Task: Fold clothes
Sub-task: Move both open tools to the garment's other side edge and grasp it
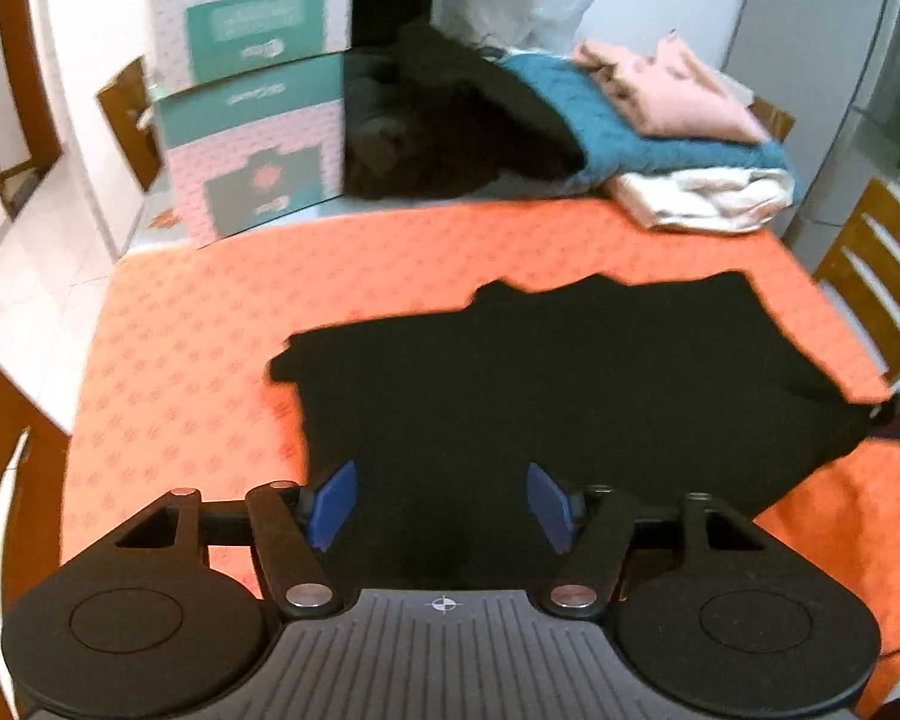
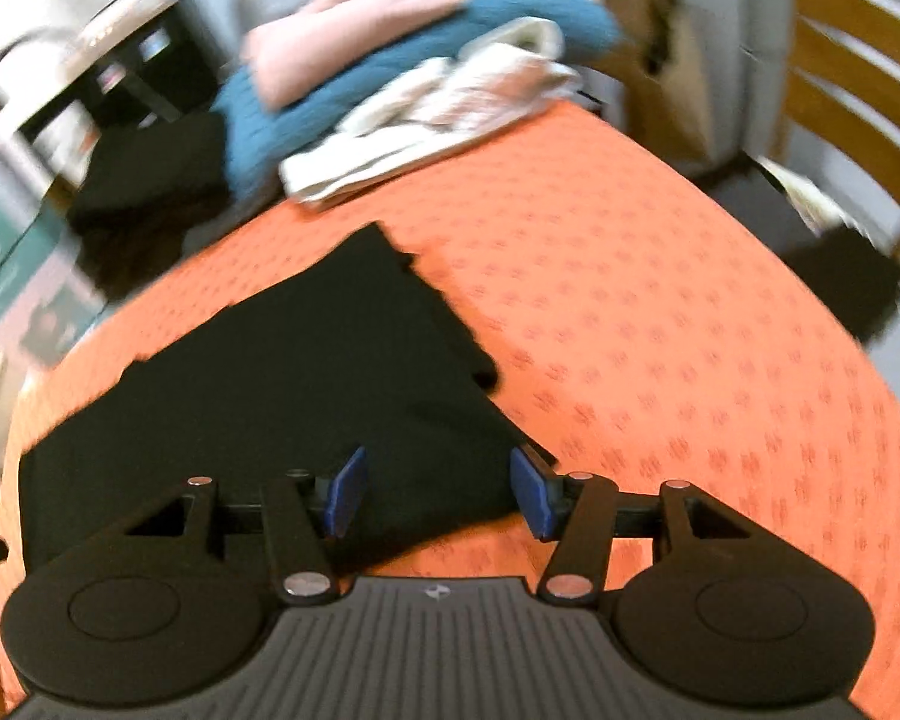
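Observation:
A black garment (image 1: pixel 558 384) lies spread flat on the orange tablecloth (image 1: pixel 222 324). My left gripper (image 1: pixel 441 501) is open, its blue pads above the garment's near edge, holding nothing. In the right wrist view the same black garment (image 2: pixel 282 378) runs from the near left toward the middle of the orange cloth (image 2: pixel 660 312). My right gripper (image 2: pixel 438 495) is open over the garment's near right corner, holding nothing.
At the table's far end lies a pile of folded clothes: pink (image 1: pixel 666 90), teal (image 1: pixel 618 138), white (image 1: pixel 702 192) and black (image 1: pixel 450 120). Teal and pink boxes (image 1: pixel 252 90) stand at the far left. A wooden chair (image 1: pixel 876 276) stands to the right; it also shows in the right wrist view (image 2: pixel 852 78).

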`<state>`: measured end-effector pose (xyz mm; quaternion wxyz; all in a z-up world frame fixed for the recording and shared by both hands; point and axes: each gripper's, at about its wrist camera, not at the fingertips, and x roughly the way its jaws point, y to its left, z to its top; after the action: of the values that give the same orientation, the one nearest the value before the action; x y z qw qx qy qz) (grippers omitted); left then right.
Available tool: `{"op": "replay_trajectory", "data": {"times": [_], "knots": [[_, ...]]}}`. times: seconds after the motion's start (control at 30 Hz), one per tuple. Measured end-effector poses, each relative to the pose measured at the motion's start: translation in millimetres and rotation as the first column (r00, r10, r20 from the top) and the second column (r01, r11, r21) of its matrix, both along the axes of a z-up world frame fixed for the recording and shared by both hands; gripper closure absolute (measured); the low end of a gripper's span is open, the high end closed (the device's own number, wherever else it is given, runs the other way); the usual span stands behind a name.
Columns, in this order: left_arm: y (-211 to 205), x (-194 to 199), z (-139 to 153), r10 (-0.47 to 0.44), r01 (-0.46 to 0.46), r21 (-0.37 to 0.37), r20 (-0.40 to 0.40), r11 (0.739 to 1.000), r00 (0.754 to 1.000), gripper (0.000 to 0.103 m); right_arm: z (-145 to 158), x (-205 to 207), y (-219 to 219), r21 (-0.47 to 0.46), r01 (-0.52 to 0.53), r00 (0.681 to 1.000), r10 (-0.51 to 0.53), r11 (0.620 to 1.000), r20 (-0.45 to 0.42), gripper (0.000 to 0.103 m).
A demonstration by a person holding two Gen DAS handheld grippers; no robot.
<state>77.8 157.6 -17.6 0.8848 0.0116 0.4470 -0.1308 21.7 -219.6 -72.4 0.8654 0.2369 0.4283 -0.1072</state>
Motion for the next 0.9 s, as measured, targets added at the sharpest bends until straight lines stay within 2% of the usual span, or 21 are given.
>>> {"op": "replay_trajectory", "data": {"times": [0.17, 0.27, 0.4, 0.47, 0.5, 0.63, 0.7, 0.8, 0.9], "knots": [[-28.2, 19.1, 8.1, -0.043, 0.041, -0.048, -0.034, 0.998, 0.999, 0.035, -26.2, -9.8, -13.2, 0.112, 0.128, 0.992, -0.126, 0.985, -0.021, 0.044], [-49.0, 33.3, 8.1, -0.057, 0.051, -0.085, -0.068, 0.995, 0.996, 0.034, -39.9, -11.9, -21.8, 0.215, 0.193, 0.981, -0.193, 0.957, -0.021, 0.044], [-76.9, 52.0, 7.6, -0.067, 0.049, -0.134, -0.13, 0.99, 0.989, 0.03, -44.4, -10.4, -26.3, 0.278, 0.222, 0.972, -0.234, 0.934, 0.009, 0.046], [-92.1, 62.1, 8.3, -0.076, 0.054, -0.143, -0.152, 0.988, 0.985, 0.026, -42.1, -9.5, -25.3, 0.286, 0.216, 0.973, -0.232, 0.933, 0.021, 0.058], [-100.5, 66.6, 9.0, -0.084, 0.062, -0.139, -0.158, 0.988, 0.984, 0.022, -40.9, -9.0, -24.8, 0.29, 0.213, 0.973, -0.231, 0.933, 0.027, 0.079], [-133.4, 80.7, 12.6, -0.13, 0.108, -0.129, -0.177, 0.986, 0.976, 0.011, -36.2, -7.1, -22.7, 0.306, 0.201, 0.973, -0.227, 0.93, 0.051, 0.082], [-148.9, 86.8, 12.9, -0.163, 0.136, -0.141, -0.202, 0.981, 0.966, 0.009, -28.3, -5.7, -17.7, 0.291, 0.178, 0.975, -0.209, 0.94, 0.078, 0.083], [-179.4, 98.4, 9.7, -0.219, 0.187, -0.143, -0.258, 0.972, 0.941, 0.008, -13.7, -2.4, -5.6, 0.25, 0.111, 0.98, -0.148, 0.962, 0.133, 0.083], [-209.7, 110.9, 2.5, -0.272, 0.236, -0.147, -0.335, 0.961, 0.902, 0.008, -2.0, 1.9, 6.8, 0.207, 0.039, 0.983, -0.075, 0.977, 0.168, 0.083]]}}
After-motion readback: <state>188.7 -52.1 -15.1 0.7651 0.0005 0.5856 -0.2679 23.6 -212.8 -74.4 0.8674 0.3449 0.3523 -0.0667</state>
